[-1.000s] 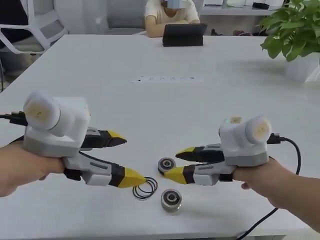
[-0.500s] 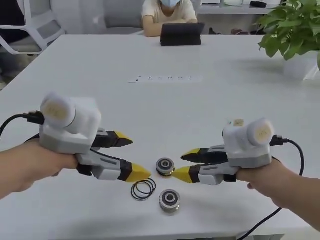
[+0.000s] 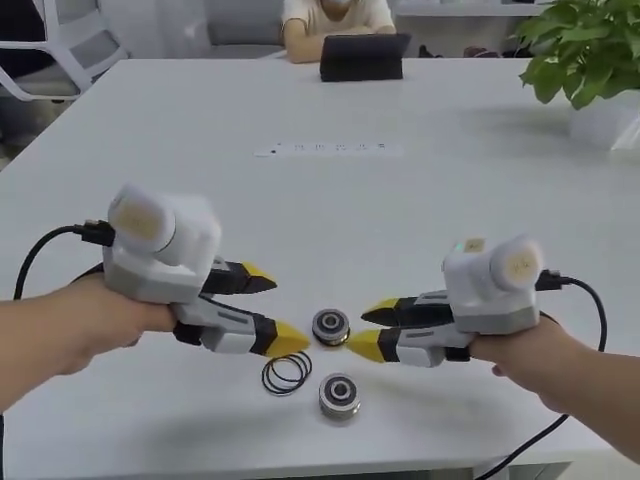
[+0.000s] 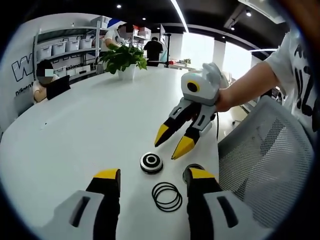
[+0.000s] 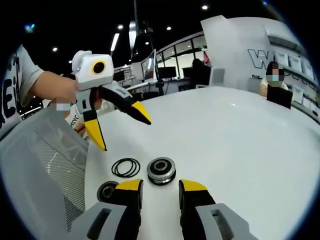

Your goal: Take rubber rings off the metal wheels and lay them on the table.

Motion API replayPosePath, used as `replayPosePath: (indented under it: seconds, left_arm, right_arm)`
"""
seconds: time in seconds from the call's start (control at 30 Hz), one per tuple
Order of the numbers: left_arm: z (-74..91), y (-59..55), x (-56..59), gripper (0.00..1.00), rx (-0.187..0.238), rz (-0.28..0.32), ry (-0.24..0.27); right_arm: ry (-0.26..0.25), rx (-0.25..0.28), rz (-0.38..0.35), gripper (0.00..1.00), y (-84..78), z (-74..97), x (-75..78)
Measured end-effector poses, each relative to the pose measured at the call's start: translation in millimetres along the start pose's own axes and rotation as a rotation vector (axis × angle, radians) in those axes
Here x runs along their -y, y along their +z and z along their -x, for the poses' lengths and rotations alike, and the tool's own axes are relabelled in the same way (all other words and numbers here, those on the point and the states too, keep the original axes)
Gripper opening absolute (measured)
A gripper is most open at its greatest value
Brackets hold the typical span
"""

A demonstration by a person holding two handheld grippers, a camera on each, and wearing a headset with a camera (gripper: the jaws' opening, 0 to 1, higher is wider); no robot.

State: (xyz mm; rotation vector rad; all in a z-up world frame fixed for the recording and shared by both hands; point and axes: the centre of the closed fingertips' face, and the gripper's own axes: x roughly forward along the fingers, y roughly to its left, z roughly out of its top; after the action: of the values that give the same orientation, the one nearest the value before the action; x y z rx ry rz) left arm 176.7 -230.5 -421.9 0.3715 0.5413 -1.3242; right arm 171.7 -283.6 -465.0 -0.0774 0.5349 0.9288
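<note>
Two metal wheels lie near the table's front edge: one [image 3: 331, 326] between the two grippers, the other [image 3: 339, 394] closer to me. A small stack of black rubber rings [image 3: 286, 372] lies flat on the table to their left. My left gripper [image 3: 277, 310] is open, its lower tip just left of the farther wheel and above the rings. My right gripper [image 3: 365, 328] is open, its tips just right of that wheel. In the left gripper view the wheel [image 4: 151, 162] and the rings [image 4: 167, 196] lie ahead of the jaws. The right gripper view has the wheel [image 5: 161, 170] just beyond its jaws.
A person sits behind a dark tablet [image 3: 361, 58] at the table's far end. A potted plant [image 3: 590, 60] stands at the far right. A socket strip [image 3: 330, 150] is set into the table's middle. A mesh chair [image 4: 260, 160] stands close by the table's front edge.
My left gripper has shifted a little to the right, towards the farther wheel. The right gripper, wheels and rings have stayed put; the head camera has tilted slightly.
</note>
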Motion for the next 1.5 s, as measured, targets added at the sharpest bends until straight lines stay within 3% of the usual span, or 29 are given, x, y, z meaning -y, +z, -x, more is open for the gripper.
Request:
replayPosePath:
  seconds: [0.9,1.5]
  left_arm:
    - [-35.0,-3.4,-0.5,0.31,-0.013,0.008,-0.041]
    - [-53.4,-6.8,-2.8,0.17,-0.038,-0.033,-0.05]
  right_arm:
    - [0.027,0.006,-0.009,0.15,-7.0,-15.1,5.3]
    - [0.034,0.021,0.012,0.11,-7.2,-15.8,5.7]
